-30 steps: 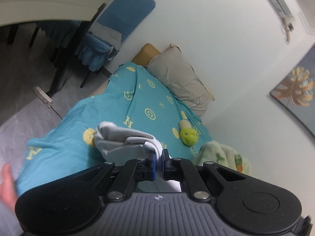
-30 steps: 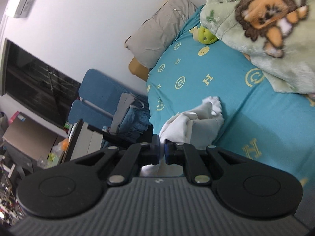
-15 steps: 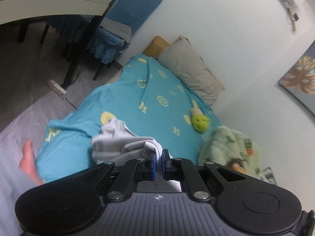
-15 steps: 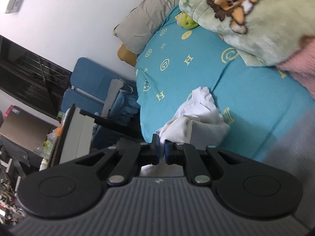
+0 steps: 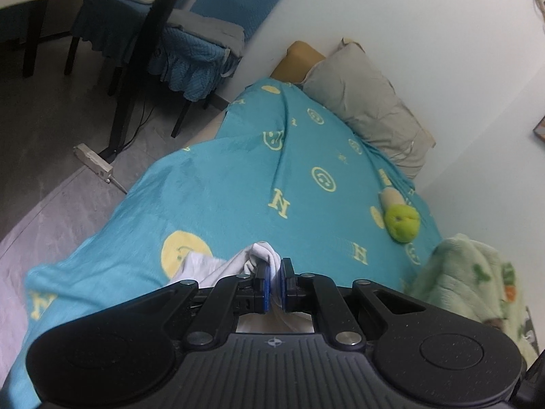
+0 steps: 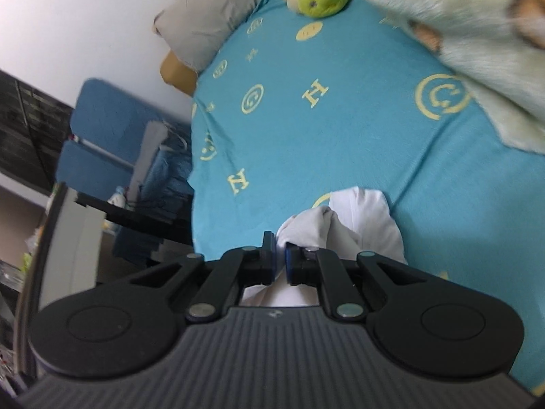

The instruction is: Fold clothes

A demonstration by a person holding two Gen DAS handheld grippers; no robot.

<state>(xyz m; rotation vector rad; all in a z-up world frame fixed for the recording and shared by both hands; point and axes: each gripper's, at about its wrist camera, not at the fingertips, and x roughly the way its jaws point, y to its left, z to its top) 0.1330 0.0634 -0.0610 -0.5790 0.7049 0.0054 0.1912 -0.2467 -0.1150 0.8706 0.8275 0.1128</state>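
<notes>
We hold the white garment (image 5: 218,266) low at frame centre over the teal blanket (image 5: 238,177); left gripper (image 5: 275,284) and right gripper (image 6: 280,260) each pinch a fold.

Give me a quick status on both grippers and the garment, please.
Left gripper shut on white garment. Right gripper shut on it too. Garment bunched over teal blanket. Nothing in the way.

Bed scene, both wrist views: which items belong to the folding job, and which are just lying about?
Job:
- white garment
- left hand-held gripper, shut on it
- right hand-held gripper, shut on it
- teal bedspread, the work surface

Lying about:
- green plush toy
- grey pillow
- pale green blanket
- blue chair
</notes>
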